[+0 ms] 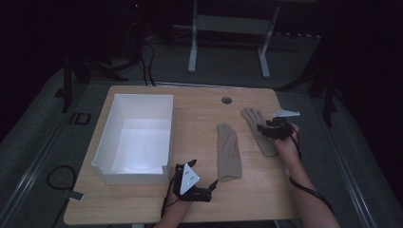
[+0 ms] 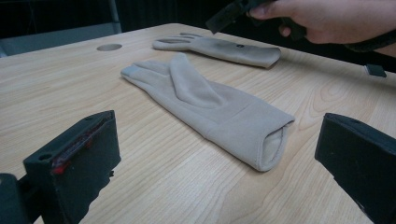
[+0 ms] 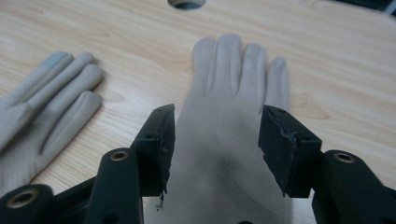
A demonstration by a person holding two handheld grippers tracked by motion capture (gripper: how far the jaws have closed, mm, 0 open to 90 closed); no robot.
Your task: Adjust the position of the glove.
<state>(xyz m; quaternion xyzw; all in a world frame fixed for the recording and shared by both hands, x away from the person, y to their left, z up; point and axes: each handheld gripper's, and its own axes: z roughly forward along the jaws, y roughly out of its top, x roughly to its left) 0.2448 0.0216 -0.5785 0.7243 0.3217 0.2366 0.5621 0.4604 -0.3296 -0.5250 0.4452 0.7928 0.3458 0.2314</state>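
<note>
Two beige gloves lie flat on the wooden table. The left glove (image 1: 229, 152) (image 2: 210, 105) (image 3: 51, 102) points its fingers away from me, cuff toward the front edge. My left gripper (image 1: 213, 186) (image 2: 212, 140) rests low by that cuff, open, its jaws standing wide on either side with nothing between them. The right glove (image 1: 253, 118) (image 2: 224, 48) (image 3: 233, 70) lies farther right. My right gripper (image 1: 264, 129) (image 3: 219, 140) hovers over its palm, held in a hand (image 2: 327, 18); it is open, with the jaws apart above the fabric.
An empty white box (image 1: 107, 128) stands on the left half of the table. A round cable hole (image 1: 226, 100) (image 3: 187, 3) sits near the far edge. Bare wood lies between the box and the gloves. A table frame (image 1: 228, 28) stands beyond.
</note>
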